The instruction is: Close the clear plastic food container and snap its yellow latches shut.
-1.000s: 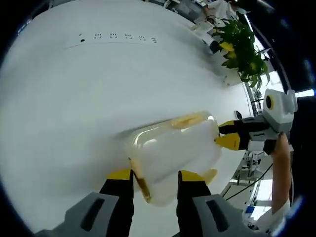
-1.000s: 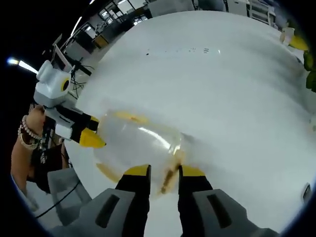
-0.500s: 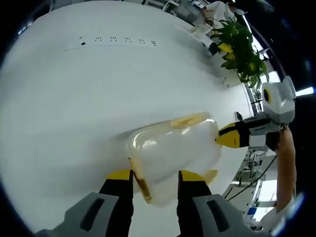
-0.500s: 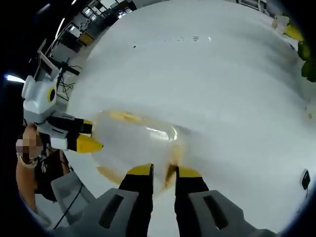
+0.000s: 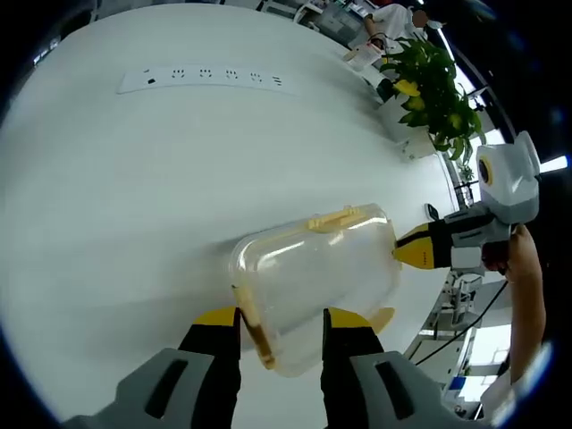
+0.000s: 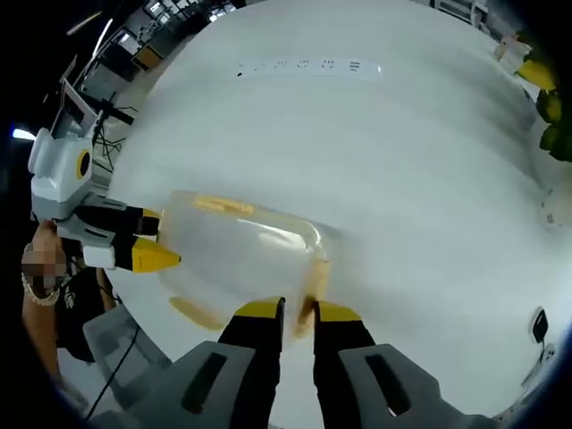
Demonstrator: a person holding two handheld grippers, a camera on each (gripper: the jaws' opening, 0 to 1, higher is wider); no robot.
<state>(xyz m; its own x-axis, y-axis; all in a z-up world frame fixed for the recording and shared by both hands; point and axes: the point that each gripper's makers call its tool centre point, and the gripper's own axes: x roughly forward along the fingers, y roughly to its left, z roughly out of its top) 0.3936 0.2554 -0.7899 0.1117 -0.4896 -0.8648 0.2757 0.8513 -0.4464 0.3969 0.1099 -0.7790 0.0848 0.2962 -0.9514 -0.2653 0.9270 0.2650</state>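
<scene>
A: Left gripper [image 5: 275,315], state?
B: Jaws spread, one either side of the near end of the clear rectangular plastic food container [image 5: 313,277], its lid down. A yellow plastic latch [image 5: 253,323] on that end sits between the tips; contact cannot be told.

A: Right gripper [image 6: 292,309]?
B: Jaws pressed nearly together, pinching the yellow latch [image 6: 315,284] at the container's opposite end.

A: Container position?
B: On the round white table [image 5: 134,179], near its edge, between the two grippers. Another yellow latch [image 5: 340,217] lies along the far long side.

A: Further out?
B: White power strip [image 5: 206,79] toward the far edge; a green leafy potted plant [image 5: 433,85] beyond the rim.
</scene>
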